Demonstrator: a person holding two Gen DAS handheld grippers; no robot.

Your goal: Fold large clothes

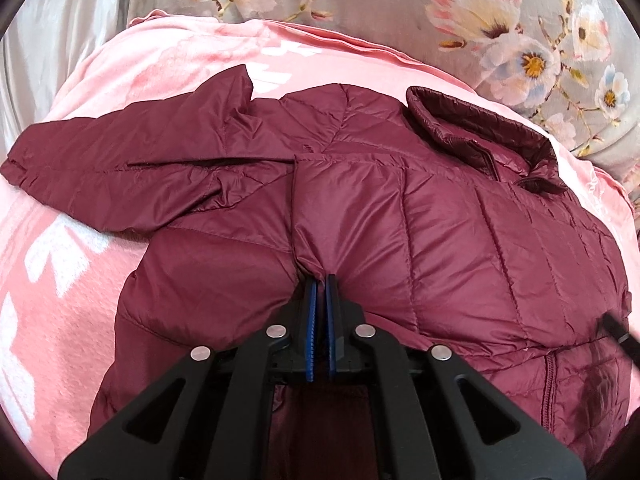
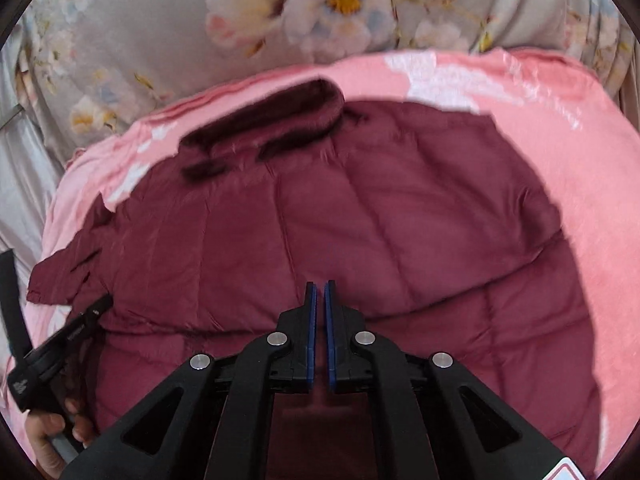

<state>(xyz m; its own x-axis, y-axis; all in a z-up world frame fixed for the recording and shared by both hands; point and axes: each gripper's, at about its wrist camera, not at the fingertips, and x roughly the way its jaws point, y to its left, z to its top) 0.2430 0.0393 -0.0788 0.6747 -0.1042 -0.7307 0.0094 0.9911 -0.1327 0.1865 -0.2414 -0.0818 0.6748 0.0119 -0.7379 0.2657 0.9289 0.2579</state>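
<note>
A maroon quilted puffer jacket (image 1: 440, 208) lies spread on a pink blanket (image 1: 132, 80), collar at the far right, one sleeve stretched out to the left. My left gripper (image 1: 321, 278) is shut on a pinched fold of the jacket's fabric near its middle. In the right wrist view the same jacket (image 2: 360, 208) fills the centre, collar at the far side. My right gripper (image 2: 320, 285) hovers over the jacket with its blue pads nearly together and nothing between them. The left gripper (image 2: 100, 304) shows at the left edge of that view, held by a hand.
The pink blanket (image 2: 580, 200) lies over a grey floral bedspread (image 1: 500, 20) that runs along the far side. Silvery satin fabric (image 1: 52, 40) lies at the far left.
</note>
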